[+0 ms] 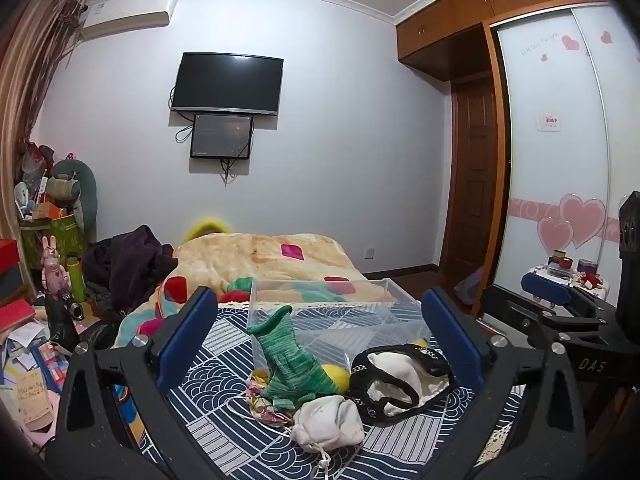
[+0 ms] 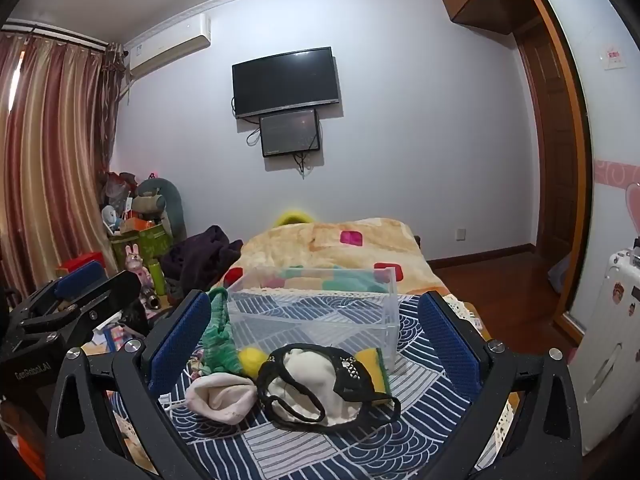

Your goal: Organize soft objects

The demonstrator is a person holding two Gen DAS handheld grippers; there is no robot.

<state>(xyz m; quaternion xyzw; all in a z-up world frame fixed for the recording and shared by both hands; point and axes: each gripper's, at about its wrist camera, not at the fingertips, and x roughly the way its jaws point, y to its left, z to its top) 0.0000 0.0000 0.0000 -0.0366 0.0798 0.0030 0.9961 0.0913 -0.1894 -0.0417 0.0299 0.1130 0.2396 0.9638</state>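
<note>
Two grippers are in my hands, both with jaws spread to full width and nothing between the pads. My left gripper (image 1: pixel 316 344) and my right gripper (image 2: pixel 316 340) each hover just short of the soft items, touching none of them.

Landmark: the clear plastic bin (image 1: pixel 340 312), which stands upright and open-topped on the blue-and-white patterned cloth (image 1: pixel 224 432).

- Green knitted sock (image 1: pixel 292 364): in front of the bin's left corner, its cuff leaning up against the bin wall.
- Yellow ball (image 2: pixel 252 360): in front of the bin, just beside the sock.
- Floral fabric piece (image 1: pixel 260 400): in front of the bin, partly under the sock.
- White drawstring pouch (image 1: pixel 328 424): further in front of the bin, nearest my left gripper, its cord trailing on the cloth.
- Black-trimmed white garment (image 2: pixel 316 388): in front of the bin's right half, lying open and flat.
- Yellow-and-green sponge (image 2: pixel 374 364): touching the bin's front right corner, partly under the garment's studded edge.

Behind the bin lies an orange patterned blanket (image 1: pixel 256 256). The bin interior shows no items that I can make out.
</note>
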